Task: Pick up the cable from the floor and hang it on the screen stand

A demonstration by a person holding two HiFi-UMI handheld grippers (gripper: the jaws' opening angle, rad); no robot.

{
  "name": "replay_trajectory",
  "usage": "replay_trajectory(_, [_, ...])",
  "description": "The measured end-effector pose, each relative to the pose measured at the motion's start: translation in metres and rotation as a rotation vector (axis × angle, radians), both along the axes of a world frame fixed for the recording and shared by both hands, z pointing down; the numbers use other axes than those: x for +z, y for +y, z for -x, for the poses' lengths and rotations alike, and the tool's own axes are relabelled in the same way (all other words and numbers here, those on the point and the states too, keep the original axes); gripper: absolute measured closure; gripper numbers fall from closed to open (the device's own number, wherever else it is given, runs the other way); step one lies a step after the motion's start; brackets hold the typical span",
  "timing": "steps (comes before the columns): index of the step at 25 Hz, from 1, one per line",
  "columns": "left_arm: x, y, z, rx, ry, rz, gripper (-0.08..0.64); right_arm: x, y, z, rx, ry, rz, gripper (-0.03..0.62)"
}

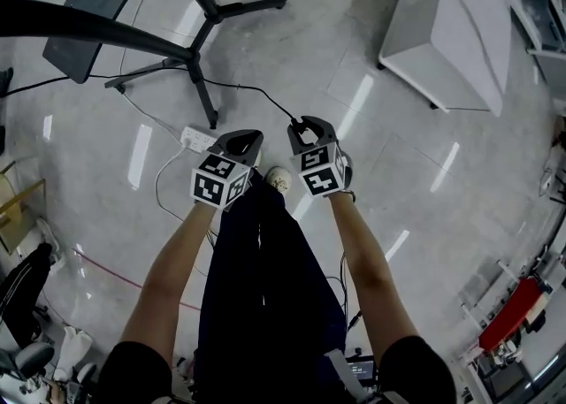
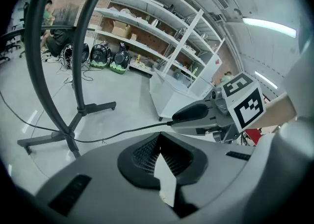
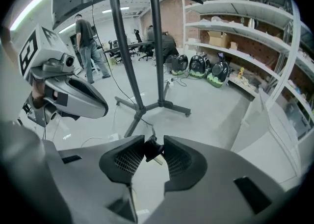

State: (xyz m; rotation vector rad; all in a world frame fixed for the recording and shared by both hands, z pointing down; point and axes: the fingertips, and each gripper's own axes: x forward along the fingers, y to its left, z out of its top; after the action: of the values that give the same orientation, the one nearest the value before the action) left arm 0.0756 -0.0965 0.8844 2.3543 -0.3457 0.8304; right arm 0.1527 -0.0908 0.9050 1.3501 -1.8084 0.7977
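pick: done, your right gripper (image 3: 148,145) clamps the cable (image 1: 256,89) by its plug end, lifted off the floor | left gripper (image 2: 159,138): looks closed, empty | todo: hang on screen stand (image 1: 189,54), far left

Two grippers show, the left gripper (image 1: 242,139) and the right gripper (image 1: 307,128). One black cable (image 1: 256,89) lies at twelve o'clock, one screen stand (image 1: 200,59) at eleven and one white power strip (image 1: 198,138) at ten. Three black-and-green bags (image 3: 197,66), seemingly backpacks, sit at one o'clock.
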Motion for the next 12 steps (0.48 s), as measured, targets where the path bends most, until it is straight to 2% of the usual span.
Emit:
replay_trajectory(6, [-0.059,0.002,-0.006,-0.015,0.026,-0.017,0.552,-0.075,0.0,0.001,-0.065,0.067,-0.095,0.454])
replay_trajectory(12, [-0.122,-0.001,-0.014,-0.023,0.055,-0.045,0.552,-0.151,-0.01,-0.008,-0.089,0.124,-0.197,0.454])
